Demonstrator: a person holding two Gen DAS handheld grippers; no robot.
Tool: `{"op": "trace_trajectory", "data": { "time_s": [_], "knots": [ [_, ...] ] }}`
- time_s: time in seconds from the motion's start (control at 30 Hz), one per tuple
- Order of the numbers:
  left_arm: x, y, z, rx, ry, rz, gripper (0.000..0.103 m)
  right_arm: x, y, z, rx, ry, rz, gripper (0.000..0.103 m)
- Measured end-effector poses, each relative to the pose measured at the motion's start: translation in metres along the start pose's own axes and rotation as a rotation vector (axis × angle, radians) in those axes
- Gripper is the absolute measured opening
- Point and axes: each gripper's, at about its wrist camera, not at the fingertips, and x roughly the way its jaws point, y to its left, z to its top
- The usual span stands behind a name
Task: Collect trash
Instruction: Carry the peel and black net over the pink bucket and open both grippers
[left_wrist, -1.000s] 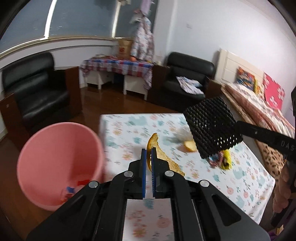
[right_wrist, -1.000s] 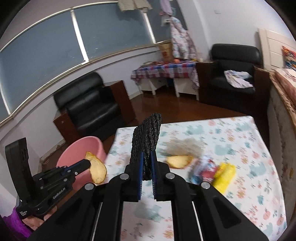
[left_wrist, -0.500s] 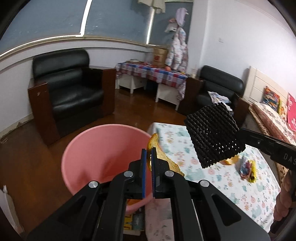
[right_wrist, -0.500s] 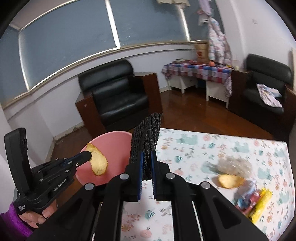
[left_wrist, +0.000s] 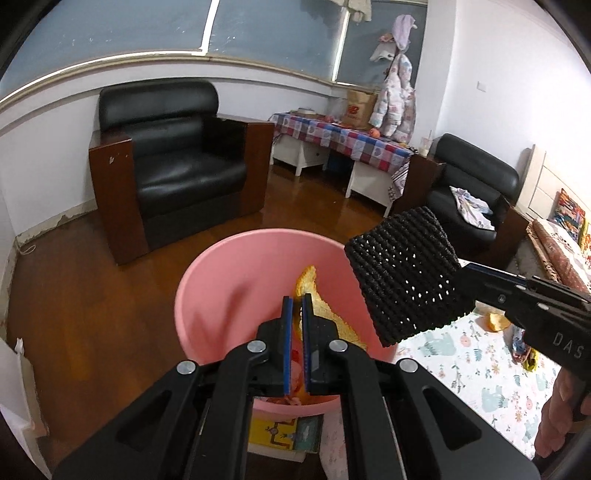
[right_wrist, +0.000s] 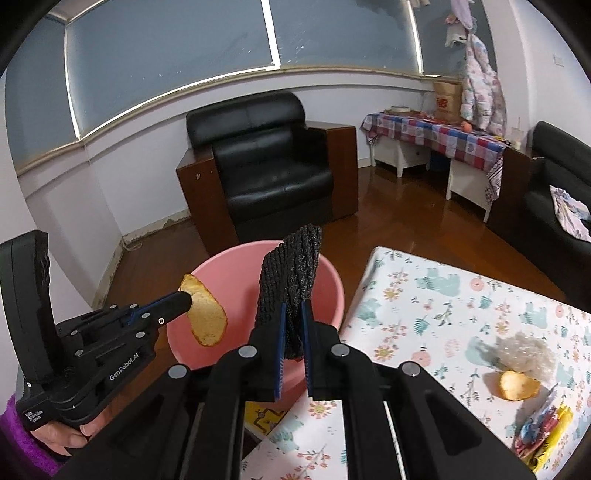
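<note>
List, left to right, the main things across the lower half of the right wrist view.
Left claw → orange peel it holds → black mesh piece in the right claw → crumpled clear plastic → colourful wrappers.

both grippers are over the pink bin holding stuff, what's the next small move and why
Probably open the left gripper to drop the peel. In both views the peel hangs over the pink bin's mouth, so it should fall inside. The right gripper, shut on the black mesh piece, is also over the bin and could release next. More trash remains on the table.
</note>
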Motion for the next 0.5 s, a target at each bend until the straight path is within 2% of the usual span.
{"op": "trace_trajectory", "data": {
  "time_s": [0.37, 0.47, 0.5],
  "knots": [
    [0.003, 0.009, 0.0, -0.045, 0.027, 0.017, 0.004, 0.024, 0.008, -0.009, -0.005, 0.041, 0.019, 0.009],
    [0.006, 0.012, 0.0, -0.058, 0.045, 0.027, 0.011, 0.027, 0.007, -0.009, 0.004, 0.04, 0.036, 0.013],
    [0.006, 0.013, 0.0, -0.059, 0.043, 0.031, 0.018, 0.028, 0.006, -0.009, 0.008, 0.04, 0.039, 0.015]
  ]
}}
